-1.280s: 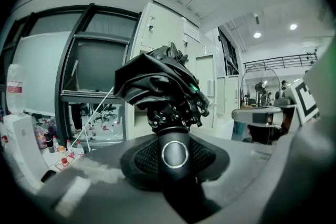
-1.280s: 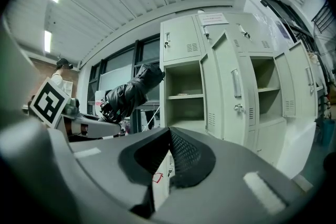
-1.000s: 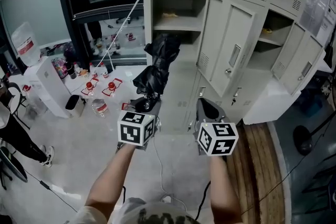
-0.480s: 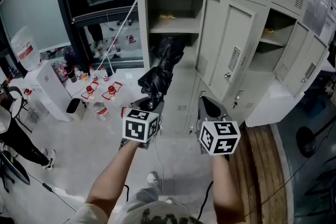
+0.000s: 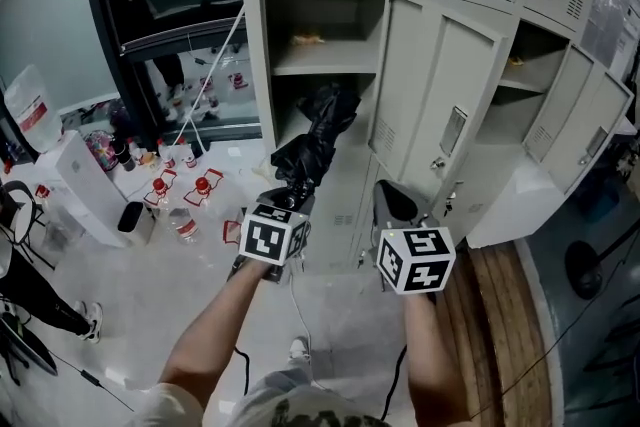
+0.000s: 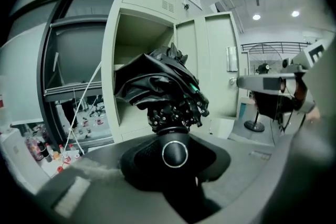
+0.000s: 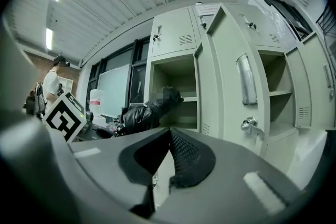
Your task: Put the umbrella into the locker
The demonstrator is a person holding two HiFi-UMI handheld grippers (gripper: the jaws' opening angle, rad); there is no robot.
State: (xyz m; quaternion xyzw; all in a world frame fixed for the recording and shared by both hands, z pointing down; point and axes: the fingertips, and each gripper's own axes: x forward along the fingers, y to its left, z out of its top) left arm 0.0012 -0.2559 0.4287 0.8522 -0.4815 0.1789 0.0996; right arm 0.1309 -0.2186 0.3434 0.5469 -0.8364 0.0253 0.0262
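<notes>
1. Left gripper view: left tool (image 6: pixel 175 153) clamped on the handle of the folded umbrella (image 6: pixel 157 84).
2. Alongside, right tool (image 7: pixel 167 162) pressed closed, empty.
3. Umbrella tip at the open locker (image 5: pixel 252 65) mouth, below the shelf (image 5: pixel 320 68); best advanced straight, tip-first, clear of the door (image 5: pixel 440 95).

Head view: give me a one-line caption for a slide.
Left gripper holds a folded black umbrella up toward the open locker, right gripper shut and empty alongside.
</notes>
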